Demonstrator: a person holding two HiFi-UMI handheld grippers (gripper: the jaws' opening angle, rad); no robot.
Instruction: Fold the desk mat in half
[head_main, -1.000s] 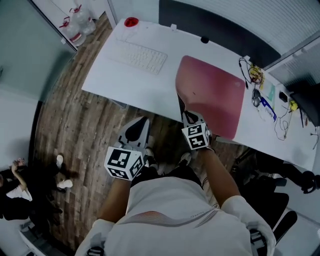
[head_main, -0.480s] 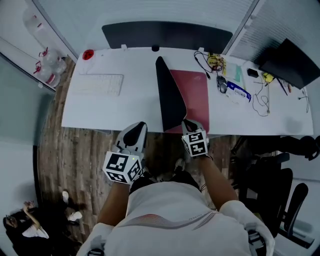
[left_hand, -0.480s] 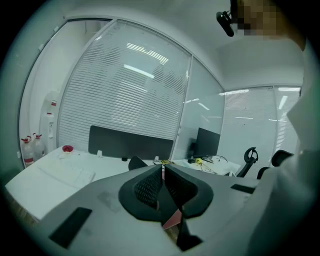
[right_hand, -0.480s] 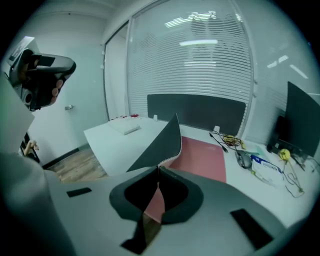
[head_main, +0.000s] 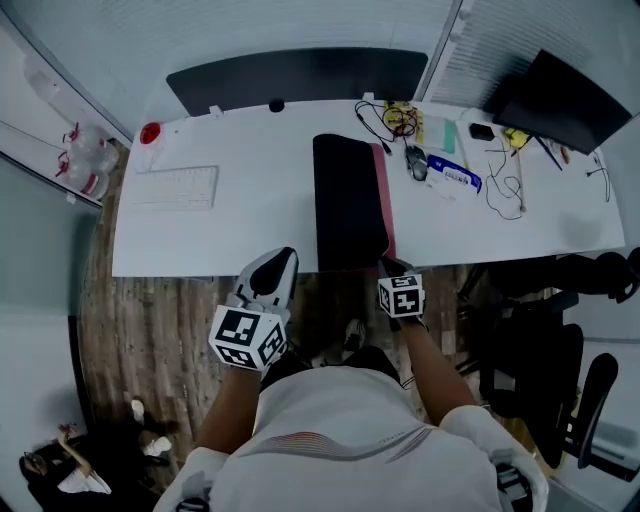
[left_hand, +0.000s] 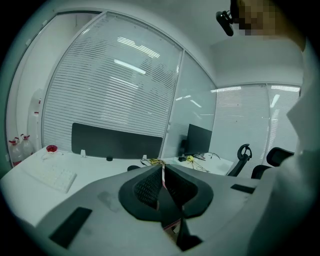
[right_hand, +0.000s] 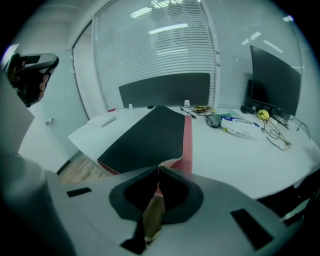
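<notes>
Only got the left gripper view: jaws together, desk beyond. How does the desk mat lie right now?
Observer: Head view shows the desk mat folded over on the desk, black underside up, with a pink strip along its right edge.
Operator: Right gripper on it?
Observer: Yes. The right gripper is shut on the mat's near right corner, at the desk's front edge.
Operator: And my left gripper relative to the mat?
Observer: The left gripper sits at the desk's front edge, left of the mat, not touching it.
</notes>
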